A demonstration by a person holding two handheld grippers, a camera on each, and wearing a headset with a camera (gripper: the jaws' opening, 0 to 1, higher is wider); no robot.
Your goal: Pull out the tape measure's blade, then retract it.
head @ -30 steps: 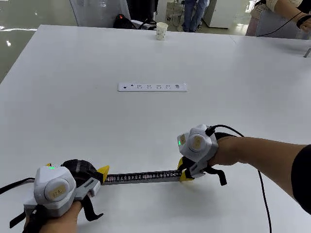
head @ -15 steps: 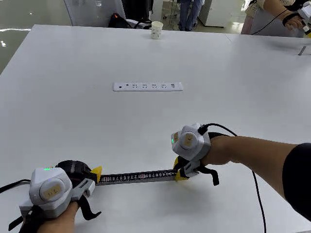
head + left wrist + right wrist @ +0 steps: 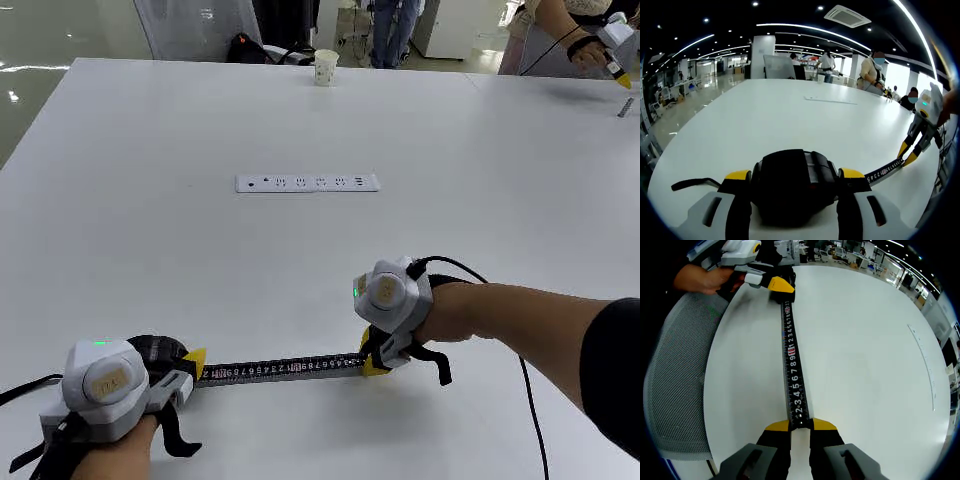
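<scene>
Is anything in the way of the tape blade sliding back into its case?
Nothing visible: the black numbered blade runs over bare white table from the right gripper straight to the black case in the left gripper.

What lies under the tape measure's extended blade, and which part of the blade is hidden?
The white table lies under the blade. The right gripper covers the blade's tip with its jaws, and the other end runs into the black case held by the left gripper.

Bright, even light from ceiling strips (image 3: 805,37), which bow with the fisheye. White table (image 3: 200,250) reads diffuse, little glare; shadows faint and soft. Glossy floor (image 3: 50,45) throws reflections. Right gripper view soft, smeared toward its upper edge.
</scene>
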